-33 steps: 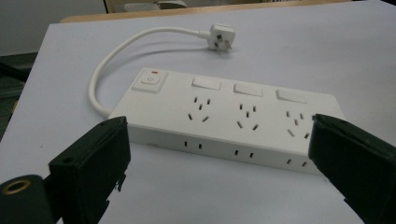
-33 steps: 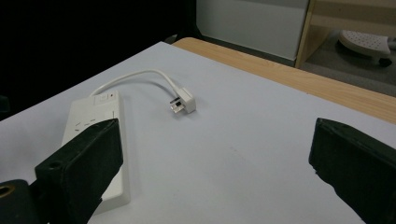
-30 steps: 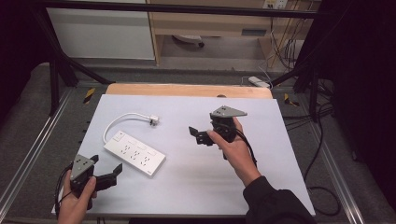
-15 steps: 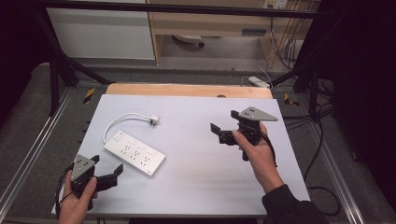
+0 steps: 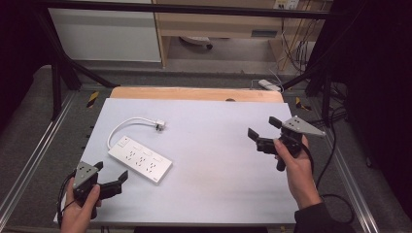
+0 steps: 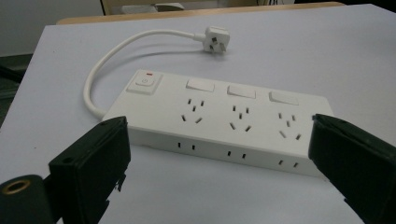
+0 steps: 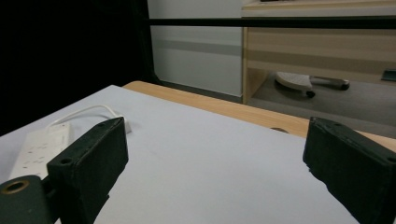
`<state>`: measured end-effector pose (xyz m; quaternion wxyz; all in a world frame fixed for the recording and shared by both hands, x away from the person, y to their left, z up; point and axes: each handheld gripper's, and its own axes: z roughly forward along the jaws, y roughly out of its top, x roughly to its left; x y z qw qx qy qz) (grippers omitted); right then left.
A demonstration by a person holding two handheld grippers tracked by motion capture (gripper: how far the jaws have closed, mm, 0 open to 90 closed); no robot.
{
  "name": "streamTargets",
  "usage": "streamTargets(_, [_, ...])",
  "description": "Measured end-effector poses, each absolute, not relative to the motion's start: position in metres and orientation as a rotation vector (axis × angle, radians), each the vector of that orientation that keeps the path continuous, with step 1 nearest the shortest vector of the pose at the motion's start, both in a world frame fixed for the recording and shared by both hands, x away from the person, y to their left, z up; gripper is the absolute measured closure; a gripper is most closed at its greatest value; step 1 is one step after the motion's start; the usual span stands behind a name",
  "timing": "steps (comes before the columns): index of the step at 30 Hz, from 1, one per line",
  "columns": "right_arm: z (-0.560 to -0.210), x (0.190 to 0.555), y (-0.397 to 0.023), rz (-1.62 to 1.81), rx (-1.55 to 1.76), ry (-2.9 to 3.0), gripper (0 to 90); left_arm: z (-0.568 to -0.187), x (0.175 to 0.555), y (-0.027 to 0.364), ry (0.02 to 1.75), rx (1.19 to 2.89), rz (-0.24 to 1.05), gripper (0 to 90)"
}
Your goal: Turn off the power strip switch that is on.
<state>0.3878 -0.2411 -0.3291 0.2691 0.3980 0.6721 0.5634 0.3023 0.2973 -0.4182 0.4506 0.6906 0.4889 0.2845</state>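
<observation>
The white power strip [image 5: 140, 159] lay flat on the left half of the bench [image 5: 214, 194], slanted, with its switch end toward the far left and three socket groups running toward the near right. Its short white cable [image 5: 127, 124] curved from the switch end in a loop to the plug [image 5: 160, 125], which rested on the bench just beyond the strip.

The strip looked like a rigid, light plastic block with smooth, probably slippery sides; the cable seemed stiff enough to hold its curve and would likely drag the plug along. A hold across the long side walls, near the middle of the body, seemed safest, since gripping one end could let it swing, and the switches on top are best left alone.

In the left gripper view the strip [image 6: 219, 123] sat just ahead of the left tool [image 6: 219, 163], between the lines of its jaws but untouched; that tool [image 5: 109, 175] stood wide, holding nothing, near the strip's near edge. The right tool [image 5: 261, 130] was also wide and empty, raised over the right side of the bench, well apart from the strip.
</observation>
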Motion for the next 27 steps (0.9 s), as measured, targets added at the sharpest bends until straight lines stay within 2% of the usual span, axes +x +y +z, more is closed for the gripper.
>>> streamTargets(14, [-0.350,0.368,-0.297,1.490,1.149,1.617,2.2,-0.418,0.303,0.298,1.209,1.708,0.700,5.5])
streamTargets(27, [-0.383,0.355,-0.319,1.434,1.211,1.602,2.2,-0.418,0.303,0.297,1.208,1.709,0.700,5.5])
